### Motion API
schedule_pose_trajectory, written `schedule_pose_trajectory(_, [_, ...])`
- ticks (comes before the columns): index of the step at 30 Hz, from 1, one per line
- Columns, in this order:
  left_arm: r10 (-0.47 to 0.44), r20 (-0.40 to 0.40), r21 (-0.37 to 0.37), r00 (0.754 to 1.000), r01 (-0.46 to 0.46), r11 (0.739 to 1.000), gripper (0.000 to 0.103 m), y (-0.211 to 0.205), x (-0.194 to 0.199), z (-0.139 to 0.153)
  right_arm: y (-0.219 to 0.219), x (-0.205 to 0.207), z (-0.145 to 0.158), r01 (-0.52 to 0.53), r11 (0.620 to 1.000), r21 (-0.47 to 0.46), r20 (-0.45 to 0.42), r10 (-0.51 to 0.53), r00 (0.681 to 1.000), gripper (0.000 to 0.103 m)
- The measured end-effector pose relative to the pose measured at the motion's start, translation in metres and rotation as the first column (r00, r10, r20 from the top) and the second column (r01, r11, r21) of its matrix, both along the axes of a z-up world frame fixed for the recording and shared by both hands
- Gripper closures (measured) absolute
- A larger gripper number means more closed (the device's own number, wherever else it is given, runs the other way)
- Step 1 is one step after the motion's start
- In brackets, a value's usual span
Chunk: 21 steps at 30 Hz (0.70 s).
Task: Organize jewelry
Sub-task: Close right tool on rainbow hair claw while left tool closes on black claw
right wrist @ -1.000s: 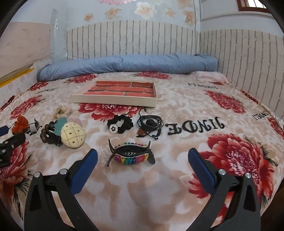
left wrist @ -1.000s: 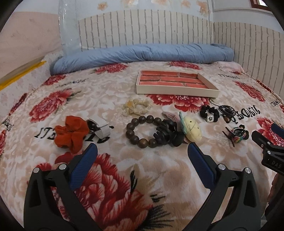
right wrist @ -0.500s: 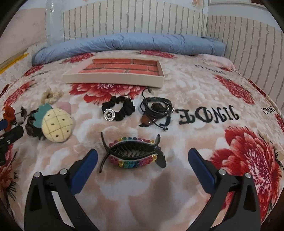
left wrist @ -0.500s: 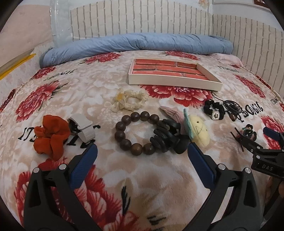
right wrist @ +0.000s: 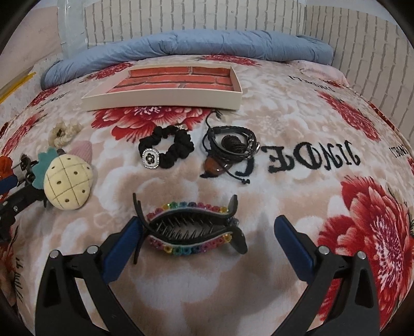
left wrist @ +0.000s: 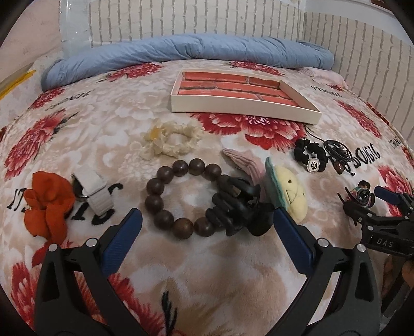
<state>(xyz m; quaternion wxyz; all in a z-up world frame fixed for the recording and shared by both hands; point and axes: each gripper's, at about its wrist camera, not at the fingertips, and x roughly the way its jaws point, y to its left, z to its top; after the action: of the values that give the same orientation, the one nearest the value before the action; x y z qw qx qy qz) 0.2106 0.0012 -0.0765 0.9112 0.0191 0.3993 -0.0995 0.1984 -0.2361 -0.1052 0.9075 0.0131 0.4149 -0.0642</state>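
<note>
— Fleecy, floral: blanket point(left wrist: 85, 121) across the whole bed, red blooms on beige. Rolled blue duvet point(left wrist: 186, 51) along the far edge, under a white brick-pattern wall point(left wrist: 196, 18).

— Next down in size?

— Cream tray point(left wrist: 240, 107) with a brick-print floor, lying beyond all the jewelry, well apart from both grippers.

— And the grippers?

— Left gripper point(left wrist: 207, 227) spread wide, grasping nothing, blue pads just short of the wooden bead bracelet point(left wrist: 178, 197). Right gripper point(right wrist: 207, 232) likewise released, straddling the rainbow-jewelled hair claw point(right wrist: 191, 230); left pad point(right wrist: 124, 245) touching or nearly touching the claw's end, right pad apart from it.

— Around the bracelet?

— Black claw clip point(left wrist: 235, 209) overlapping its right side. Pineapple plush clip point(left wrist: 287, 191) just beside that, pink fabric piece point(left wrist: 245, 162) behind. Orange scrunchie point(left wrist: 46, 206) far left, touching a white watch band point(left wrist: 94, 193). Cream scrunchie point(left wrist: 170, 140) farther back, between bracelet and tray.

— Beyond the rainbow claw?

— Black scrunchie point(right wrist: 168, 148) with a flower charm, and just beside it a coiled black cord bracelet point(right wrist: 233, 144) with a brown pendant. Both near the tray's front wall, not touching it.
</note>
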Motion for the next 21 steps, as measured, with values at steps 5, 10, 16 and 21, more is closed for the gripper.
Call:
schedule_pose_trajectory(5, [-0.026,-0.039,-0.03,0.999,0.025,0.999,0.018,0.0,0.012,-0.006,-0.006,0.005,0.0,-0.011,0.999,0.038,-0.008,0.012,1.0,0.004])
schedule_pose_trajectory(10, [-0.053,-0.043,-0.034,0.998,0.052,0.998,0.024,-0.005,0.017,-0.007,-0.008,0.008,-0.003,-0.017,0.998,0.065,-0.022,0.018,1.0,0.004])
schedule_pose_trajectory(16, [-0.075,-0.044,-0.038,0.996,0.074,0.997,0.039,-0.008,0.013,-0.008,-0.005,0.008,-0.005,-0.03,0.997,0.066,-0.022,0.031,0.999,0.011])
schedule_pose_trajectory(21, [-0.109,-0.031,-0.019,0.994,0.109,0.994,0.057,-0.016,0.003,-0.007,-0.001,0.007,-0.005,-0.061,0.996,0.069,-0.023,0.062,0.998,0.023])
